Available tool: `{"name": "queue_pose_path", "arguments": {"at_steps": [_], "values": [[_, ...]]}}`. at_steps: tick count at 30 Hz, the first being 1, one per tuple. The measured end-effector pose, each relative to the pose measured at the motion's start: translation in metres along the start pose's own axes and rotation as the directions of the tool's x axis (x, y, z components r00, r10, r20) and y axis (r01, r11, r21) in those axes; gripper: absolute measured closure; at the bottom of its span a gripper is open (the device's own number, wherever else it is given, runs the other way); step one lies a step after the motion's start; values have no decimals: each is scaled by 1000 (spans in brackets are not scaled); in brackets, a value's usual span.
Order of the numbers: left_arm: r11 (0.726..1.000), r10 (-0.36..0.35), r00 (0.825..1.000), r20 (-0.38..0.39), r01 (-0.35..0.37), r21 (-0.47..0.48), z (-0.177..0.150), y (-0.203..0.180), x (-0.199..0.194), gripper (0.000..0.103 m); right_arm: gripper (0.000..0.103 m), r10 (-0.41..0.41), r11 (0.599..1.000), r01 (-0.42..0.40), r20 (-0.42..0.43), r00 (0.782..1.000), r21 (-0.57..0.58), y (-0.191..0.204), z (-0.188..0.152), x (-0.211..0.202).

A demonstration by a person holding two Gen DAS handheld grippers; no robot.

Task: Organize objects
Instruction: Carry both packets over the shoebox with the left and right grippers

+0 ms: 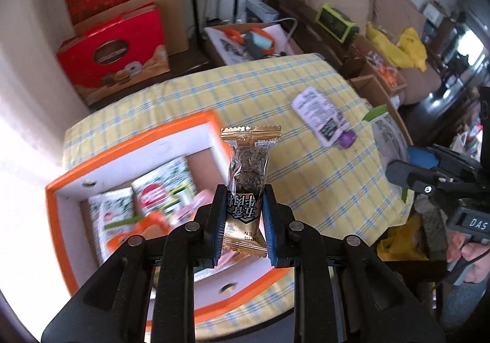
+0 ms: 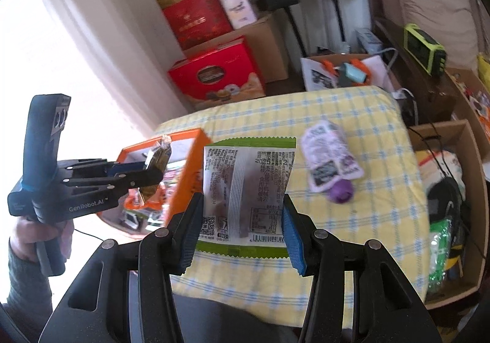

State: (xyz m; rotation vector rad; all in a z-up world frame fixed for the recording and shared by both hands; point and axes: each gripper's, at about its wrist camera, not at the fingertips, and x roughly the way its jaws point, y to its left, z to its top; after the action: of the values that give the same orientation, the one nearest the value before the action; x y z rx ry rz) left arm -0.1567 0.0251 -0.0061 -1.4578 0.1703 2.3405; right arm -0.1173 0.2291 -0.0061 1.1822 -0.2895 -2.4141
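My left gripper (image 1: 242, 214) is shut on a gold-wrapped snack bar (image 1: 248, 168), held upright above the right edge of the orange-rimmed box (image 1: 134, 144). The box holds several snack packets (image 1: 159, 190). My right gripper (image 2: 242, 229) is shut on a white and green snack packet (image 2: 245, 186), held above the yellow checked tablecloth (image 2: 367, 220). The left gripper with its bar (image 2: 159, 156) also shows at the left of the right wrist view, over the box (image 2: 183, 177). A white pouch with a purple cap (image 1: 321, 116) (image 2: 330, 159) lies on the cloth.
Red gift boxes (image 1: 113, 58) and cardboard cartons stand behind the table at the wall. An open carton (image 2: 453, 205) with bags sits at the table's right side. A green device (image 2: 424, 49) rests on a dark sofa ledge. Speaker stands (image 2: 333, 6) are at the back.
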Motion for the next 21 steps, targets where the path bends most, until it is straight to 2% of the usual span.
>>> {"name": "queue_pose_path", "arguments": {"at_steps": [12, 21], "values": [[991, 66, 998, -22, -68, -119, -40, 71, -8, 83, 53, 78, 995, -82, -71, 994, -65, 61, 1, 49], [983, 85, 996, -12, -86, -160, -56, 93, -13, 83, 53, 92, 989, -105, -117, 989, -102, 98, -3, 87]]}}
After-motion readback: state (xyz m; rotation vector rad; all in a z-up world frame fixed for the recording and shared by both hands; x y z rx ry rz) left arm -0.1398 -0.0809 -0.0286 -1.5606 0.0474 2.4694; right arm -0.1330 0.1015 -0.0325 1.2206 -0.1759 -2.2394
